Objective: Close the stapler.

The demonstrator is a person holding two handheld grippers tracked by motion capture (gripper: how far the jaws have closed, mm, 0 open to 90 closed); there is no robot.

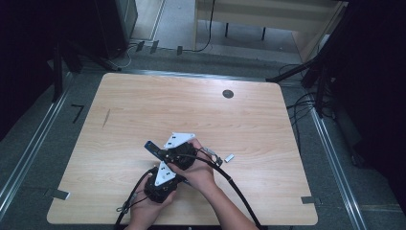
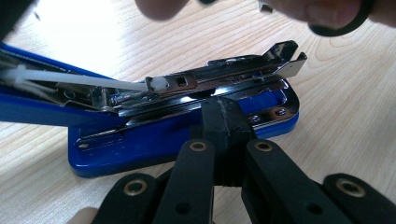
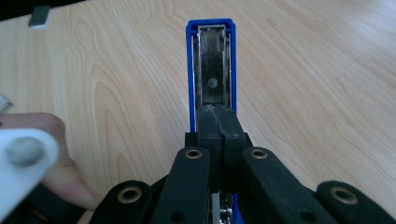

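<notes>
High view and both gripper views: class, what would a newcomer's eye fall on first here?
First, the blue stapler, lying opened on the wooden table near its front edge, with its shiny metal staple channel exposed. Next, the two black hand-held grippers meeting on it: the left hand-held gripper pressed to its base, the right hand-held gripper closed at its open top arm. A small strip of staples lies just right of the hands.

The stapler [image 2: 140, 149] was bright blue with chrome metal inside; the table [image 1: 143, 105] was pale wood grain; the 2 grippers' jaws were black.
</notes>
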